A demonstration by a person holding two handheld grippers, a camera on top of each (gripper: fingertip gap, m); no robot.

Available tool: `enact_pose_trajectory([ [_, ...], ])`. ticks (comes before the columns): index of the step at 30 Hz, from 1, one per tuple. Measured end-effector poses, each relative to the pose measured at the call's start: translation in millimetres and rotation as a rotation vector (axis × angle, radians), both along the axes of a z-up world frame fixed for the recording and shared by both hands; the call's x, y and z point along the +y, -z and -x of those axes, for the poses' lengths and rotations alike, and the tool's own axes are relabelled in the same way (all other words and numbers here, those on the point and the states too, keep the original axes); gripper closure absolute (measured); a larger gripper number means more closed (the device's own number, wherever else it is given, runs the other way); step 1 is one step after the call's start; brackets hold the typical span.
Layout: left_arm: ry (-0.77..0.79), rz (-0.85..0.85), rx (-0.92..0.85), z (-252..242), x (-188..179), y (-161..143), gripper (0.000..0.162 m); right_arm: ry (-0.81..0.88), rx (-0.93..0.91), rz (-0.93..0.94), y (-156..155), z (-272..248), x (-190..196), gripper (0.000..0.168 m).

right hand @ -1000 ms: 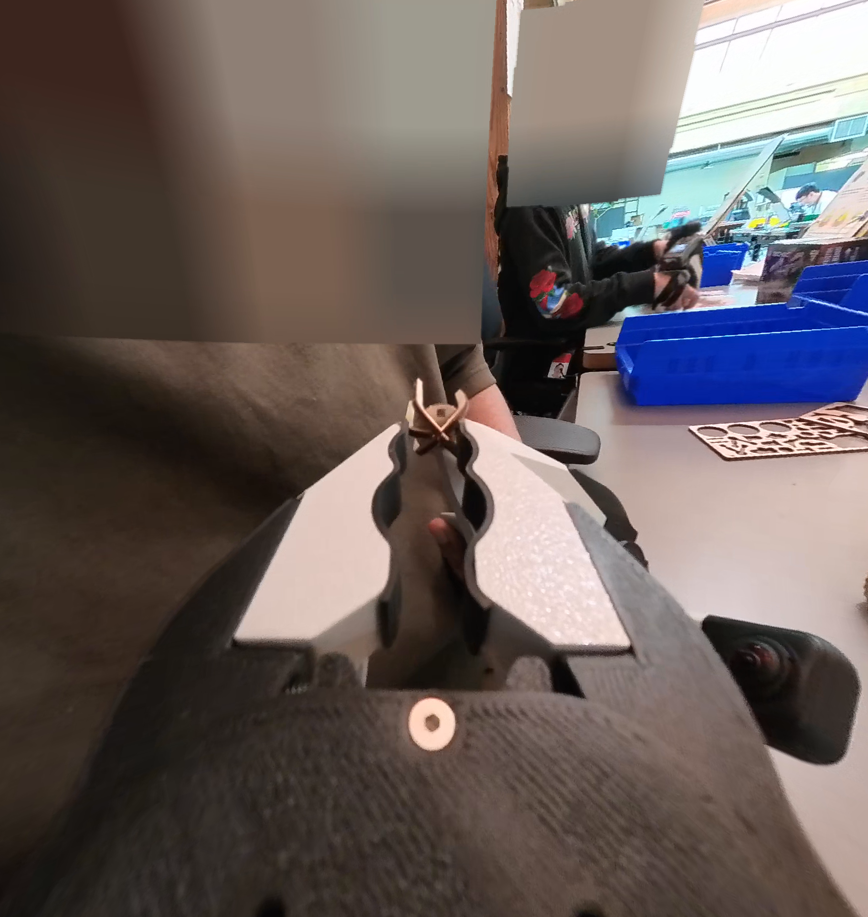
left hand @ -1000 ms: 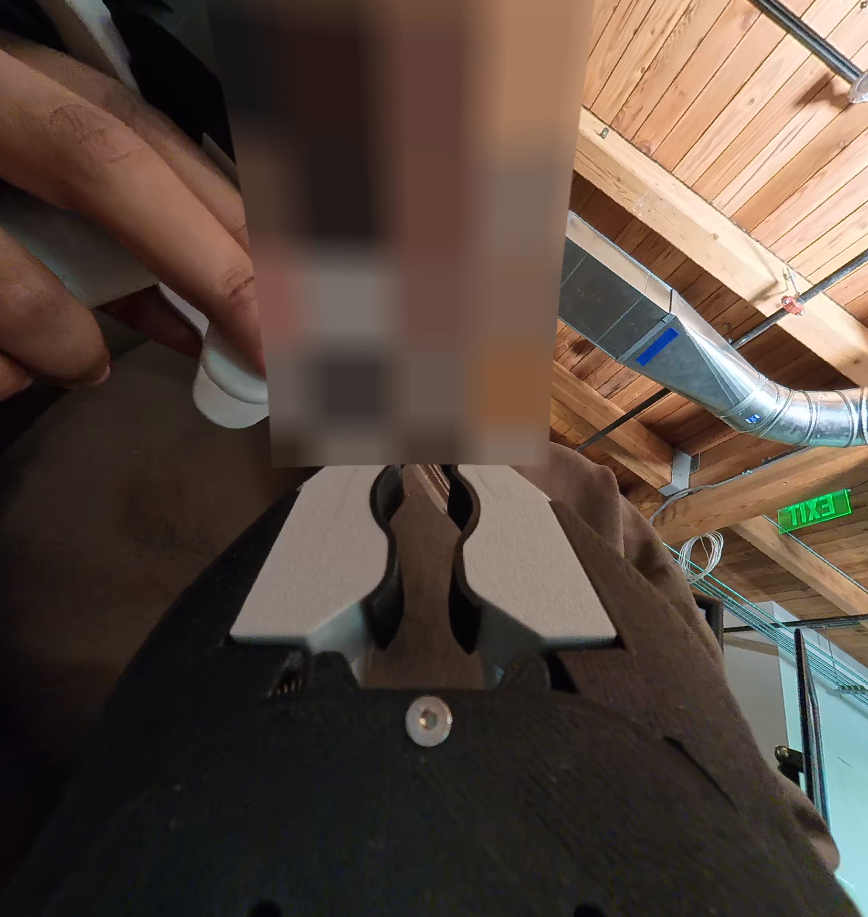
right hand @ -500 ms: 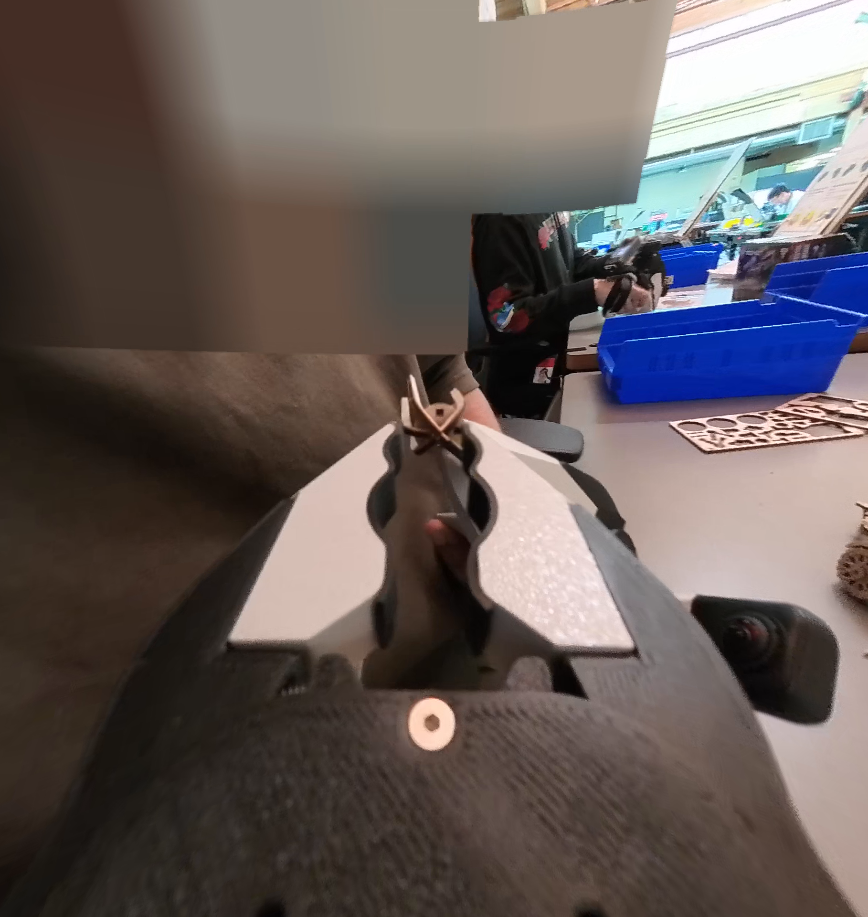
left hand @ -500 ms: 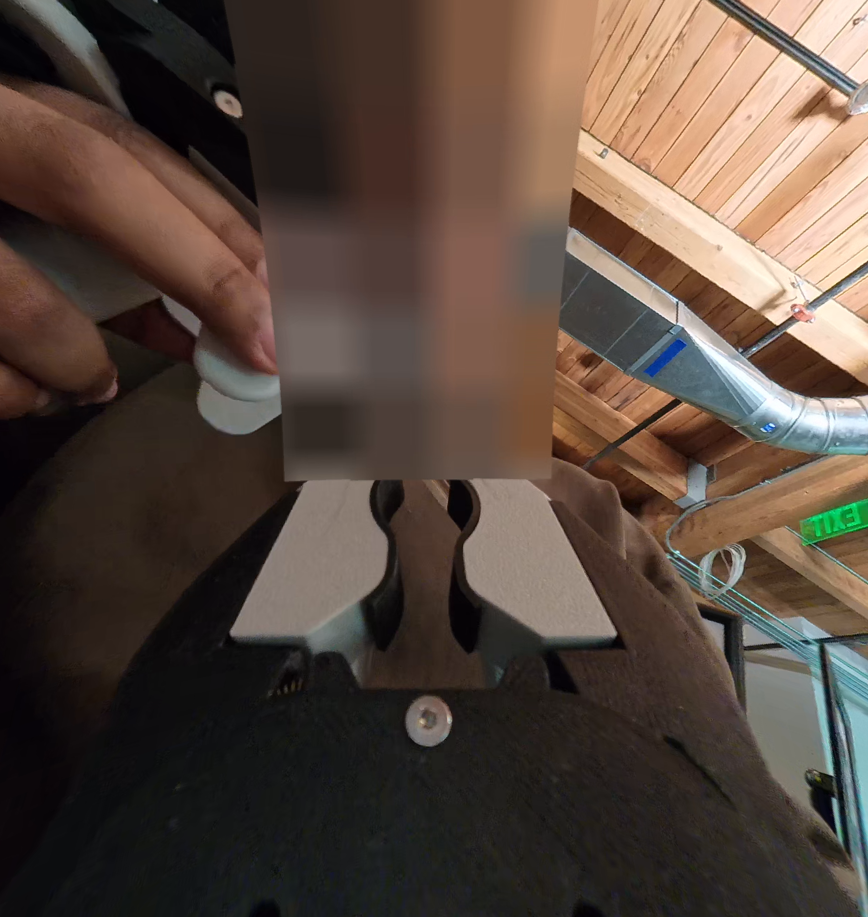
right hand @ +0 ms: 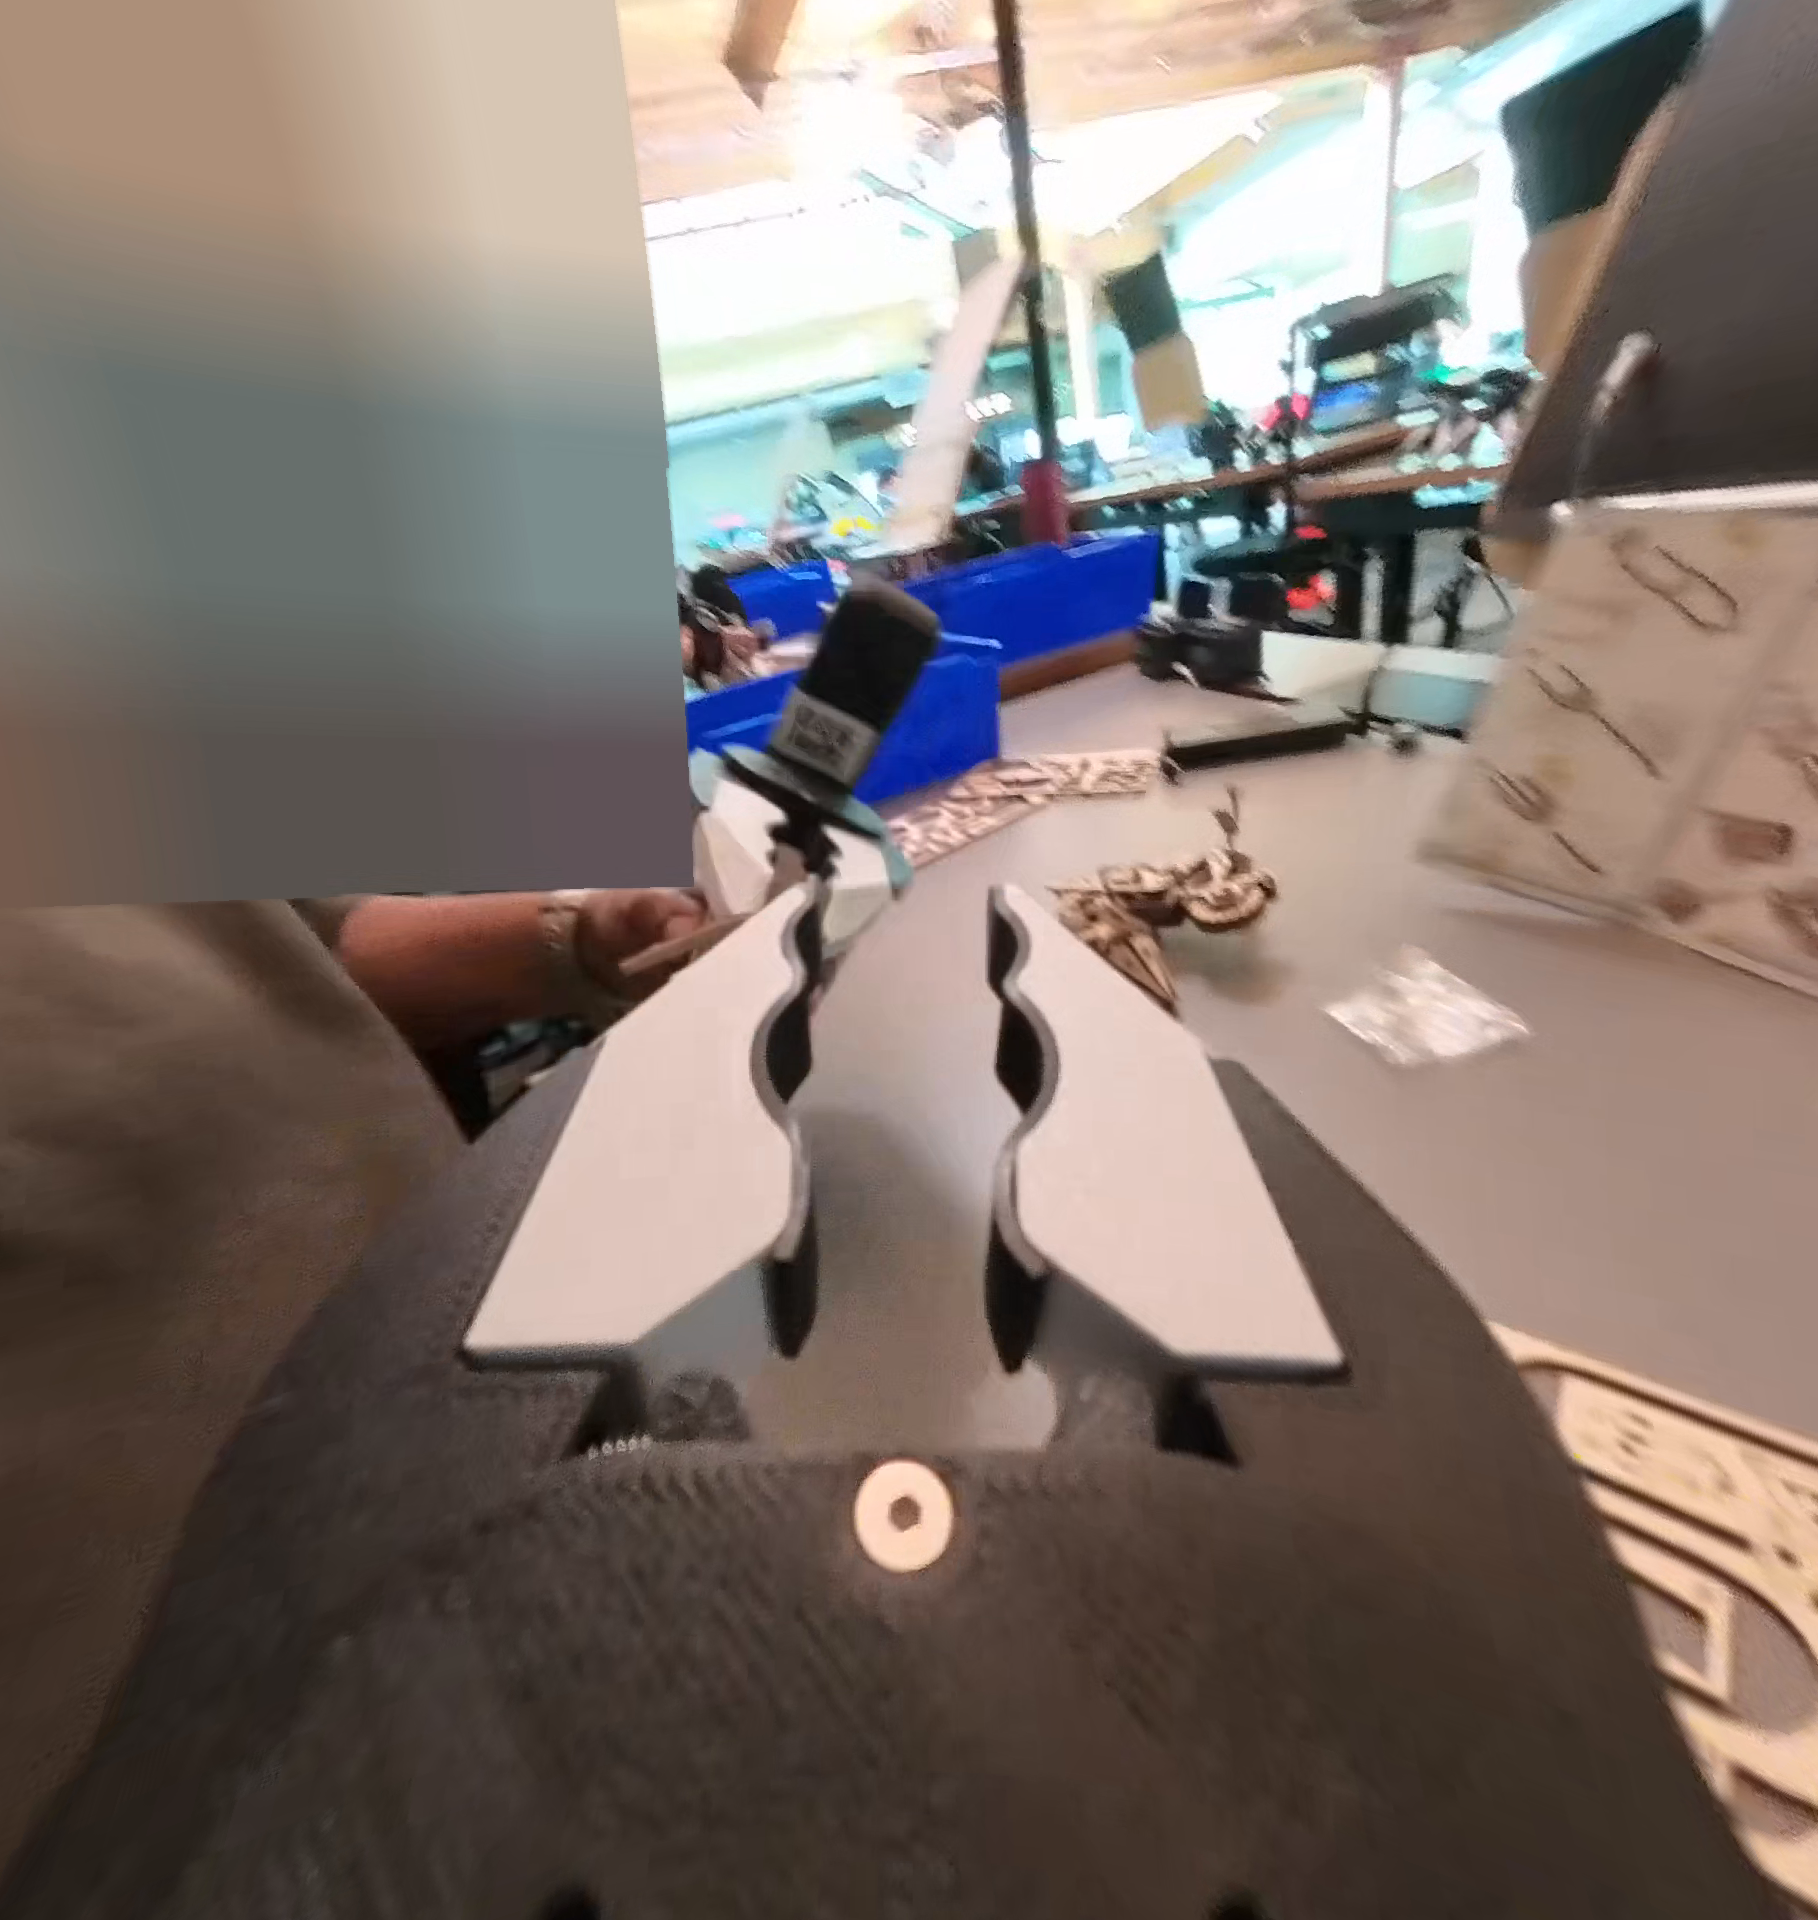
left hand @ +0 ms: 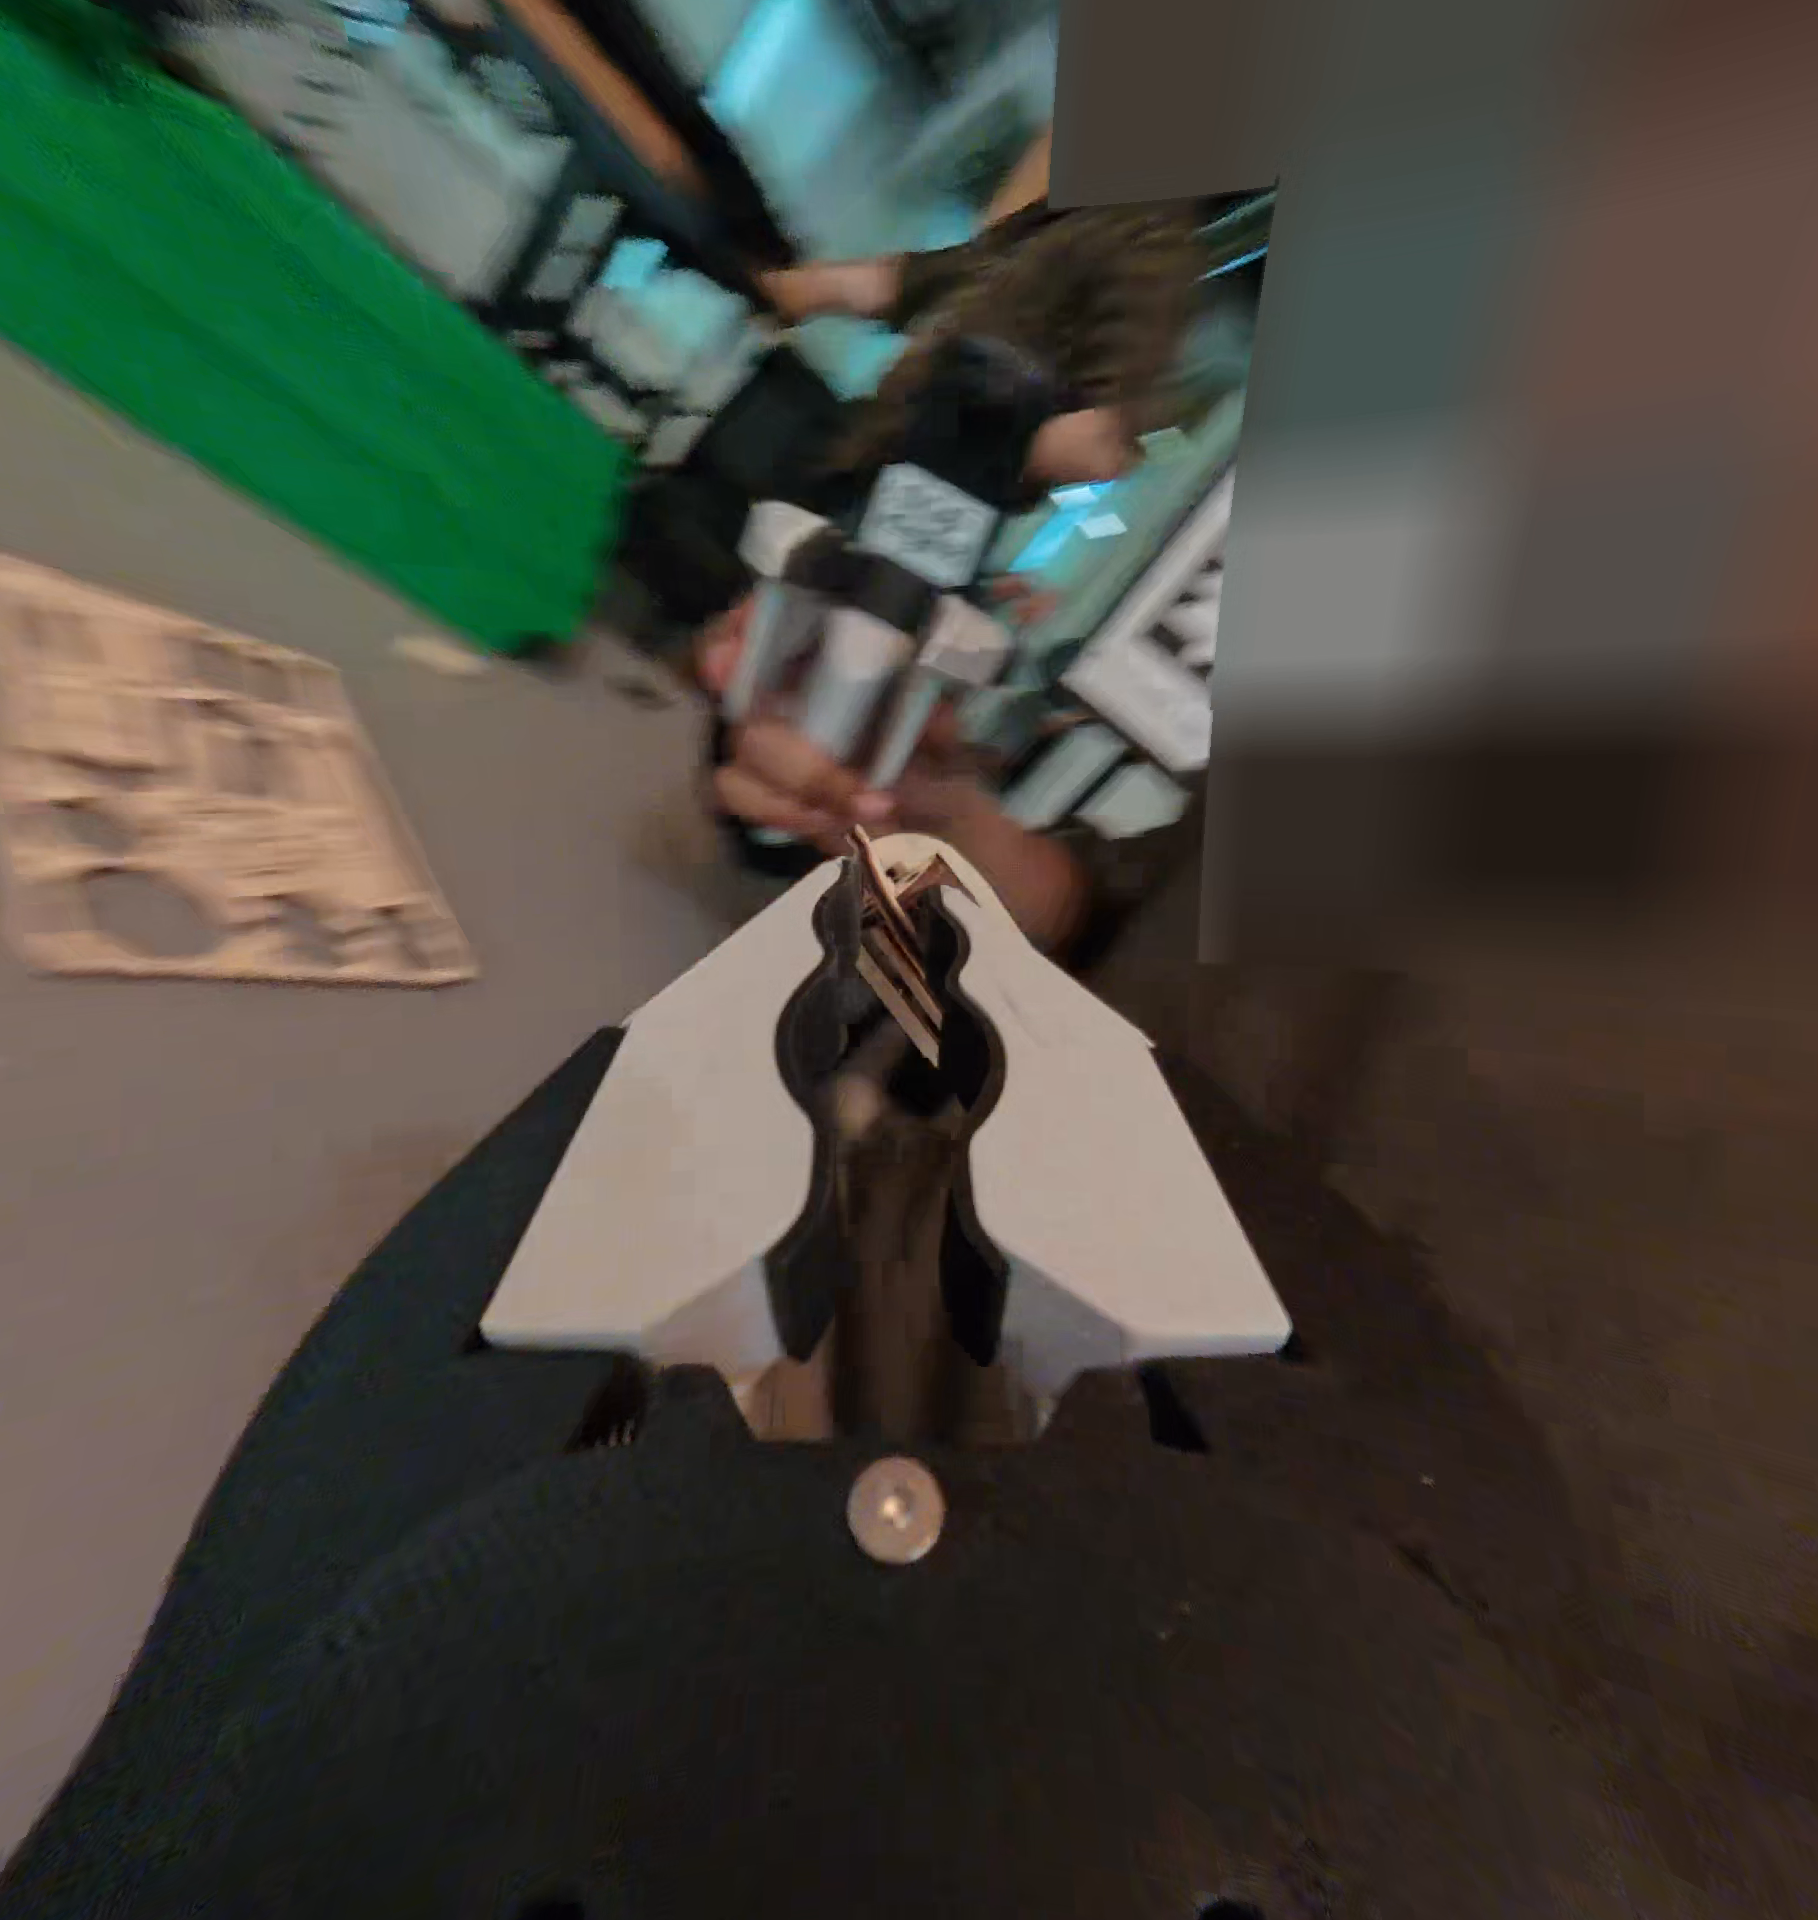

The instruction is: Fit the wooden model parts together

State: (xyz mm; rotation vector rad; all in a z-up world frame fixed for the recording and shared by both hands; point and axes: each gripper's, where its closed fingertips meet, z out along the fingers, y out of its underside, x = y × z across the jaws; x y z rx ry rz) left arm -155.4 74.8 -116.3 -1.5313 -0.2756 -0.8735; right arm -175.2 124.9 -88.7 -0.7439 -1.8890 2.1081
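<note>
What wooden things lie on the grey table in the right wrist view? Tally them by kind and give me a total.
Wooden motorcycle model: 1
Punched wooden sheets: 2, one at the near right corner, and one by the blue bin that is blurred and may be a stack
Total: 3

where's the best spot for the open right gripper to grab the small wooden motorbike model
Probably the small wooden motorbike model's solid middle body, coming from above with the right gripper, fingers across its narrow width. The thin prong sticking up at its far end looks fragile.
</note>
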Motion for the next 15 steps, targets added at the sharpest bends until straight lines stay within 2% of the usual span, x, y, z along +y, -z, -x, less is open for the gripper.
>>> enact_pose_trajectory([
  [1,-0.07,0.063,0.059,11.7,-1.5,9.2,0.151,0.008,-0.018,-0.014,5.6,3.2,0.3,0.138],
  [4,-0.197,0.2,0.094,37.1,-6.3,34.1,0.152,-0.005,-0.069,-0.059,21.2,6.5,-4.2,0.136],
  [12,-0.237,0.288,0.073,58.7,-14.3,53.5,0.151,0.052,-0.051,-0.405,78.3,18.9,-6.8,0.139],
  [15,-0.266,0.347,0.115,73.0,-14.0,66.7,0.151,0.103,-0.013,-0.46,84.1,35.1,0.0,0.14],
])
